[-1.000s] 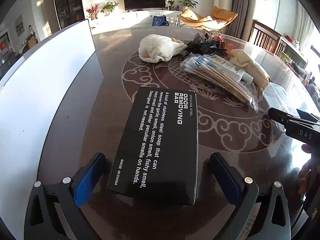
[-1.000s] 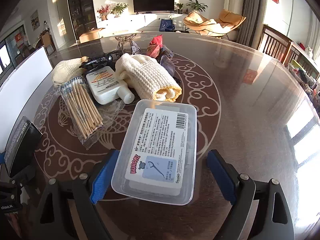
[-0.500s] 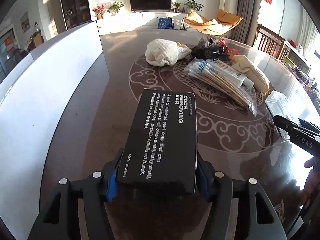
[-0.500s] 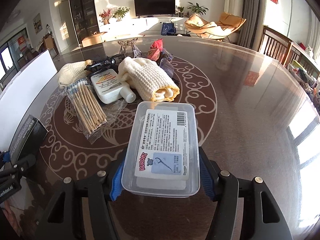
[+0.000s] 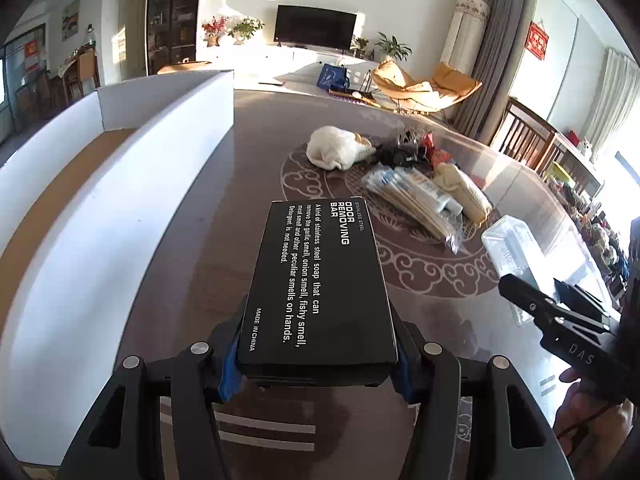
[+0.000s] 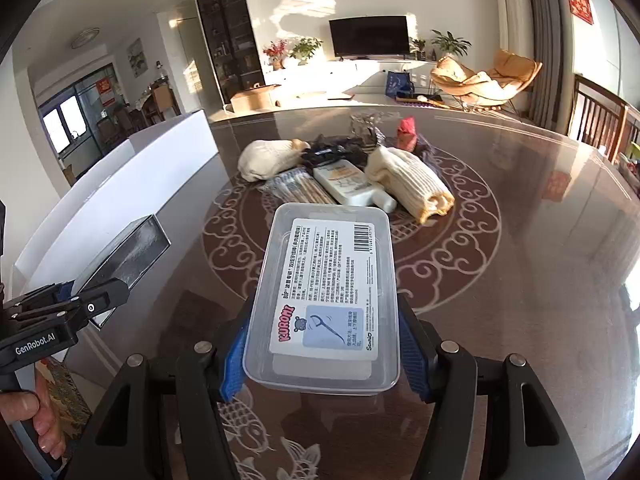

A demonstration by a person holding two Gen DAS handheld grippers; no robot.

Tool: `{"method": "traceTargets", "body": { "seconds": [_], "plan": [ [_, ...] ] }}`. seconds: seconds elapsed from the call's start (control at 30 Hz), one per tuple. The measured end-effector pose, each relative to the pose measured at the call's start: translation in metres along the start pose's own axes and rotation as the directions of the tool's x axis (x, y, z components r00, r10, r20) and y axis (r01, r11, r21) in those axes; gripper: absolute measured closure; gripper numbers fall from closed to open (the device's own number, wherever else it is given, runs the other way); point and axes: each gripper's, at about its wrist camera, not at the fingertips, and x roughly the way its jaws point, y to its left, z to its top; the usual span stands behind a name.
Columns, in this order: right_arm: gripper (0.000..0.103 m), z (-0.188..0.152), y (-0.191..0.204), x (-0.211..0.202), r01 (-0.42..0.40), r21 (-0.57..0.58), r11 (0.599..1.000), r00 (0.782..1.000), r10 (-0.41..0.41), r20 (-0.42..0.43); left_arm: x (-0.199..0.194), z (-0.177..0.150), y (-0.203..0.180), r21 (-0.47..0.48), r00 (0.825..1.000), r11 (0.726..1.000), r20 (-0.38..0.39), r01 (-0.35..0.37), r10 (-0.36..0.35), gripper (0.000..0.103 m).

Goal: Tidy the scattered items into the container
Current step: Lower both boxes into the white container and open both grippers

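My left gripper (image 5: 318,364) is shut on a black odor-removing-bar box (image 5: 318,280) and holds it above the table. My right gripper (image 6: 322,354) is shut on a clear plastic floss-pick box (image 6: 326,292), also lifted. The white open container (image 5: 100,184) stands to the left, its brown floor showing; it also shows in the right wrist view (image 6: 120,196). The left gripper and black box (image 6: 124,252) appear at the left of the right wrist view. The clear box (image 5: 520,248) shows at the right of the left wrist view.
On the patterned table lie a bag of wooden sticks (image 5: 412,204), a white lotion tube (image 6: 348,184), two rolled cream cloths (image 5: 336,148) (image 6: 412,184), and dark and red small items (image 6: 340,152). Wooden chairs (image 5: 528,132) stand at the right.
Both grippers closed on their boxes, then lifted them off the table. The view has risen and the container's inside now shows on the left.
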Motion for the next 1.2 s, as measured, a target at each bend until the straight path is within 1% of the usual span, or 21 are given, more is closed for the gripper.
{"method": "traceTargets", "body": {
  "seconds": [0.1,0.2,0.3,0.37,0.47,0.57,0.63,0.67,0.77,0.8,0.87,0.9,0.93,0.97,1.03,1.07,1.13,1.2],
  "plan": [
    [0.04,0.017,0.027,-0.009,-0.045,-0.043,0.998,0.998,0.046,0.04,-0.031,0.011,0.019,-0.039,0.998,0.999,0.066,-0.005,0.007,0.046],
    [0.04,0.034,0.058,-0.018,-0.1,-0.089,0.991,0.992,0.106,0.07,-0.061,0.02,0.043,-0.082,0.992,0.997,0.127,-0.015,0.025,0.046],
    [0.04,0.053,0.096,-0.025,-0.176,-0.135,0.975,0.978,0.189,0.085,-0.091,0.029,0.075,-0.126,0.98,0.99,0.18,-0.059,0.081,0.046],
    [0.04,0.068,0.128,-0.025,-0.231,-0.182,0.956,0.965,0.249,0.085,-0.105,0.034,0.103,-0.171,0.972,0.98,0.196,-0.1,0.133,0.046],
    [0.04,0.088,0.188,-0.019,-0.301,-0.267,0.915,0.941,0.33,0.07,-0.112,0.036,0.153,-0.247,0.958,0.953,0.182,-0.175,0.222,0.046],
    [0.04,0.102,0.252,-0.004,-0.367,-0.348,0.863,0.913,0.405,0.04,-0.104,0.033,0.205,-0.321,0.95,0.919,0.128,-0.231,0.283,0.046],
    [0.04,0.107,0.295,0.015,-0.405,-0.39,0.827,0.9,0.436,-0.009,-0.094,0.031,0.234,-0.353,0.946,0.897,0.082,-0.266,0.312,0.046],
    [0.04,0.107,0.315,0.029,-0.42,-0.407,0.811,0.896,0.442,-0.045,-0.089,0.03,0.245,-0.366,0.945,0.888,0.06,-0.278,0.32,0.046],
    [0.039,0.1,0.362,0.074,-0.418,-0.458,0.784,0.905,0.402,-0.137,-0.075,0.026,0.266,-0.385,0.944,0.87,-0.008,-0.307,0.329,0.046],
    [0.039,0.096,0.373,0.091,-0.417,-0.478,0.773,0.908,0.375,-0.185,-0.07,0.025,0.27,-0.39,0.94,0.861,-0.039,-0.327,0.339,0.045],
    [0.039,0.086,0.388,0.121,-0.371,-0.518,0.771,0.928,0.279,-0.249,-0.06,0.019,0.276,-0.397,0.92,0.832,-0.107,-0.388,0.377,0.044],
    [0.039,0.082,0.391,0.132,-0.349,-0.542,0.765,0.934,0.24,-0.264,-0.059,0.019,0.274,-0.38,0.916,0.836,-0.1,-0.396,0.388,0.042],
    [0.039,0.079,0.393,0.137,-0.338,-0.562,0.755,0.938,0.223,-0.265,-0.058,0.019,0.271,-0.366,0.917,0.843,-0.094,-0.394,0.387,0.039],
    [0.039,0.079,0.39,0.14,-0.334,-0.572,0.75,0.941,0.228,-0.25,-0.057,0.019,0.268,-0.365,0.917,0.844,-0.09,-0.393,0.388,0.038],
    [0.038,0.081,0.387,0.143,-0.319,-0.577,0.752,0.946,0.217,-0.24,-0.056,0.019,0.262,-0.37,0.92,0.846,-0.079,-0.385,0.384,0.03],
    [0.039,0.08,0.383,0.145,-0.315,-0.577,0.753,0.947,0.21,-0.244,-0.054,0.02,0.26,-0.367,0.919,0.846,-0.077,-0.387,0.387,0.028],
    [0.038,0.077,0.381,0.141,-0.318,-0.597,0.737,0.948,0.229,-0.223,-0.054,0.02,0.255,-0.369,0.907,0.834,-0.075,-0.411,0.414,0.028],
    [0.038,0.075,0.382,0.143,-0.317,-0.617,0.72,0.948,0.221,-0.229,-0.056,0.018,0.253,-0.368,0.901,0.828,-0.075,-0.424,0.428,0.025]
  ]
}}
